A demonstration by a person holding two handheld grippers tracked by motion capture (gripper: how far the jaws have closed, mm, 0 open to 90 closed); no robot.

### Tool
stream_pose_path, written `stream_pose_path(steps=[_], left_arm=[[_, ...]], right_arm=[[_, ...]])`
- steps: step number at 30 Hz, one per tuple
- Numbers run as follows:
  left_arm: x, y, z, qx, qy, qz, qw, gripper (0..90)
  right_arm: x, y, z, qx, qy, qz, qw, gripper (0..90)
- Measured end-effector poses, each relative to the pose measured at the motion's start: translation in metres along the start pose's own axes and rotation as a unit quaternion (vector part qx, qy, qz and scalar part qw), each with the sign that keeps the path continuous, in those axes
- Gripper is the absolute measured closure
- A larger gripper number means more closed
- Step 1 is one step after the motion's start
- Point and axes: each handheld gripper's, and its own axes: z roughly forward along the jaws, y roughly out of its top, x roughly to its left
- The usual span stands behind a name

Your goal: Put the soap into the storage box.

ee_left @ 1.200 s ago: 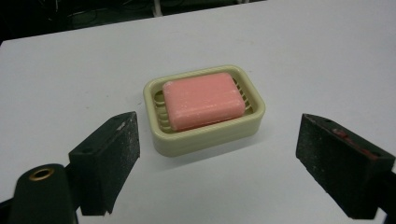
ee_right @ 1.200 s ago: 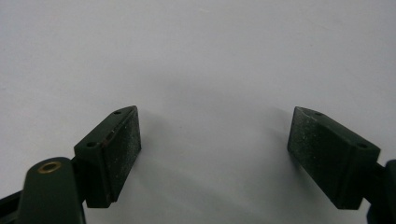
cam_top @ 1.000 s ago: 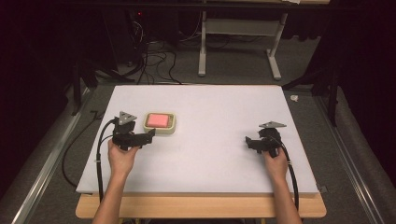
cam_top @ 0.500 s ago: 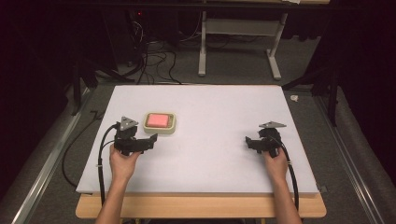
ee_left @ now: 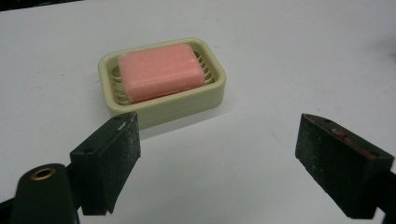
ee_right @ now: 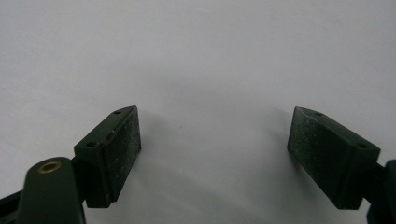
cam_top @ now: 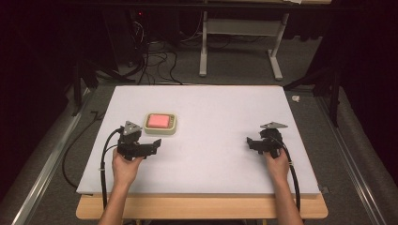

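Left tool (cam_top: 151, 144) has drawn back a little toward the near edge of the table (cam_top: 211, 108); its jaws stand apart with nothing between them. The soap dish (cam_top: 161, 131), with the pink soap (cam_top: 159, 121) in it, stays just beyond, on the left half. I judge the grasp is not yet begun. Right tool (cam_top: 251, 142) rests open, far to the right. No writing can be read on soap or dish.
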Motion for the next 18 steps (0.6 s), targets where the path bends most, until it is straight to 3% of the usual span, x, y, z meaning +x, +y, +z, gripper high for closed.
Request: stream_pose_path(steps=[18], left_arm=[[-0.014,-0.006,0.011,0.014,-0.025,0.010,0.9995,15.4]], right_arm=[[0.000,0.000,0.000,0.000,0.000,0.000,1.0000,18.2]])
